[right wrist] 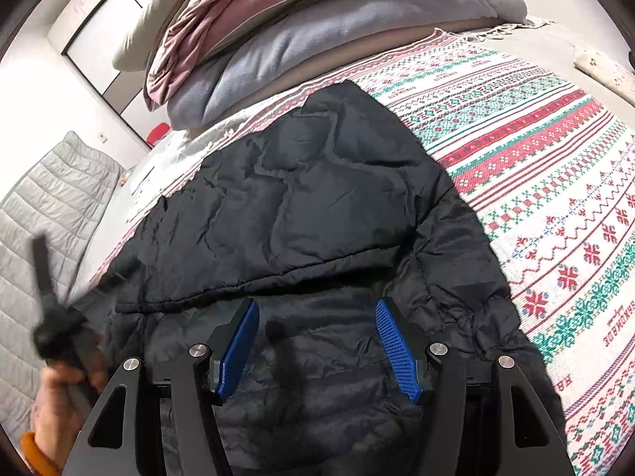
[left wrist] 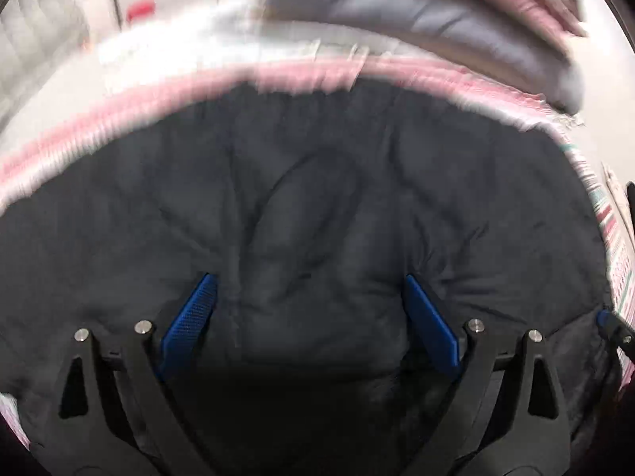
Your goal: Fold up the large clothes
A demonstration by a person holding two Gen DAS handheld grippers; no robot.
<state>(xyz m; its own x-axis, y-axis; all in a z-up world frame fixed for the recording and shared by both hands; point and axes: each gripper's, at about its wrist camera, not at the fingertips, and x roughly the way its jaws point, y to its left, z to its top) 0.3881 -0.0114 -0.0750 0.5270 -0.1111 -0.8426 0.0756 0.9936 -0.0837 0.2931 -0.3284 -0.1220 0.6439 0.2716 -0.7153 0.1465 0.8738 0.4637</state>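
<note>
**A:** Where's the fold at?

**B:** Partway, I'd judge. The black puffer jacket (right wrist: 317, 206) lies on the patterned woven bedspread (right wrist: 555, 182), and one panel is already laid over the body: its hem runs crosswise just ahead of the right gripper (right wrist: 317, 341). The bundle looks long and loose, so at least one more fold seems left.

**A:** Are the grippers holding anything?

**B:** No. The right gripper's blue pads stand wide apart over the jacket with nothing between them. The left gripper (left wrist: 309, 309) is also spread, its fingers over or against the padding, clamping nothing. That view is motion-blurred, so I can't tell whether they touch.

**A:** Which edges are reachable?

**B:** The folded hem directly ahead of the right gripper, and the jacket's side edge to its right, where black fabric meets the bedspread. The far end narrows toward the stacked bedding (right wrist: 317, 39).

**A:** Room to move?

**B:** Plenty of bare bedspread right of the right gripper. Ahead, the bedding pile closes things off. To its left the bed edge is near, with a grey quilted item (right wrist: 47, 214) beyond, so I'd fold rightward or toward the holder.
</note>
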